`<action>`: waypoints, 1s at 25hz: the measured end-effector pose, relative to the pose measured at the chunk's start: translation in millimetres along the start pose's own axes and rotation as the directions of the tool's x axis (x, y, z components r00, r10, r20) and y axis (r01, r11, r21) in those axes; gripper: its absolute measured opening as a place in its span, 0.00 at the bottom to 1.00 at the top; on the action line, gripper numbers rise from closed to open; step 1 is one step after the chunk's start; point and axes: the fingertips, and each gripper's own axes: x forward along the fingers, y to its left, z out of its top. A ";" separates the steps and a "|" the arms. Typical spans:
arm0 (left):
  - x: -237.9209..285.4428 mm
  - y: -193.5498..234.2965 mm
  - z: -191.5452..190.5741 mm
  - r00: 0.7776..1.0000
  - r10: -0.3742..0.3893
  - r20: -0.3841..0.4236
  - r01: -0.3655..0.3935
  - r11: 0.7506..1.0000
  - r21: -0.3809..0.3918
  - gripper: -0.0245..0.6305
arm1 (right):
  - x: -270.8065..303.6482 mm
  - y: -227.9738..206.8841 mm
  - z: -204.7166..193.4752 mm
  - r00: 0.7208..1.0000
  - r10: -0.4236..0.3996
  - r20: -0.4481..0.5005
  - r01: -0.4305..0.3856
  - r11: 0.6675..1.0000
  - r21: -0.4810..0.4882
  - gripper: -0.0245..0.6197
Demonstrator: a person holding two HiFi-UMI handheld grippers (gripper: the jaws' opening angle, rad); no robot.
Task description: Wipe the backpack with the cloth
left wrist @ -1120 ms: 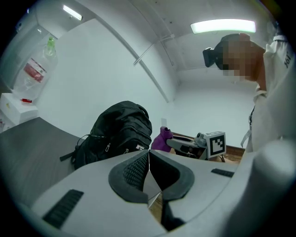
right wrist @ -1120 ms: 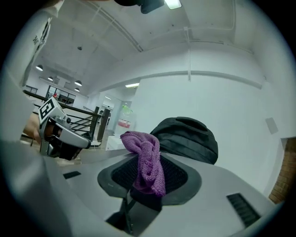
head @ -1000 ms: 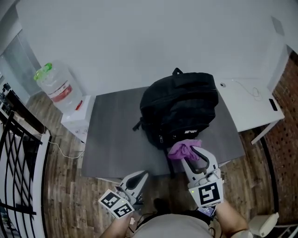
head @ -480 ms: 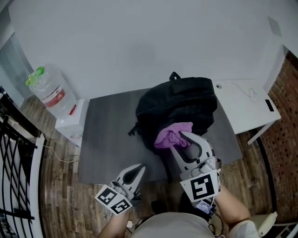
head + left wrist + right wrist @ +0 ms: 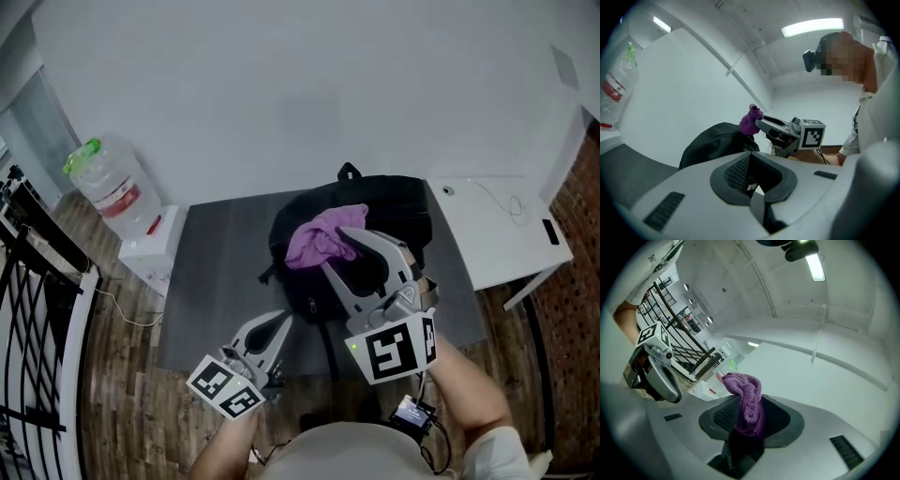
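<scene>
A black backpack (image 5: 375, 225) lies on the grey table (image 5: 216, 272); it also shows in the left gripper view (image 5: 715, 140). My right gripper (image 5: 345, 239) is shut on a purple cloth (image 5: 322, 236) and holds it over the backpack's top, raised and pointing about level. In the right gripper view the cloth (image 5: 747, 401) hangs bunched between the jaws. My left gripper (image 5: 277, 324) hovers at the table's near edge, left of the backpack, shut with nothing in it. From there, the cloth (image 5: 751, 123) sits at the right gripper's tip.
A water jug (image 5: 108, 178) stands on a white stand (image 5: 150, 246) left of the table. A white desk (image 5: 497, 225) adjoins the table on the right. A black metal railing (image 5: 37, 309) runs along the far left. A white wall is behind.
My right gripper has risen and carried the cloth from the backpack's near edge to over its top, rolling as it went. My left gripper has lifted a little and moved forward.
</scene>
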 end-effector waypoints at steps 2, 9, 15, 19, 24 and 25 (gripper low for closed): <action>7.7 0.9 8.4 1.000 0.006 0.006 -0.006 1.000 0.026 0.04 | 4.5 -6.5 1.4 1.000 -0.007 0.016 0.007 1.000 -0.024 0.26; 29.2 6.1 29.7 0.999 0.026 0.028 -0.028 0.996 0.080 0.04 | 30.1 -13.5 18.7 0.996 0.003 0.084 0.000 0.999 -0.033 0.26; 44.6 3.1 31.9 0.999 0.007 0.032 -0.009 0.997 0.079 0.04 | 61.3 -13.0 -4.6 0.999 0.017 0.037 -0.016 1.000 -0.019 0.26; 51.3 -0.5 27.2 1.000 0.000 0.026 -0.001 0.997 0.072 0.04 | 46.9 -39.7 -21.3 0.999 -0.037 0.020 0.035 0.997 0.076 0.26; 57.9 -2.5 23.6 1.000 -0.012 0.020 0.011 0.998 0.063 0.04 | 36.9 -60.0 -33.6 0.996 -0.085 0.013 0.082 0.983 0.166 0.26; 59.2 -2.9 23.2 1.000 -0.014 0.018 0.013 0.998 0.063 0.04 | 35.9 -63.9 -34.6 0.996 -0.093 0.012 0.090 0.982 0.165 0.26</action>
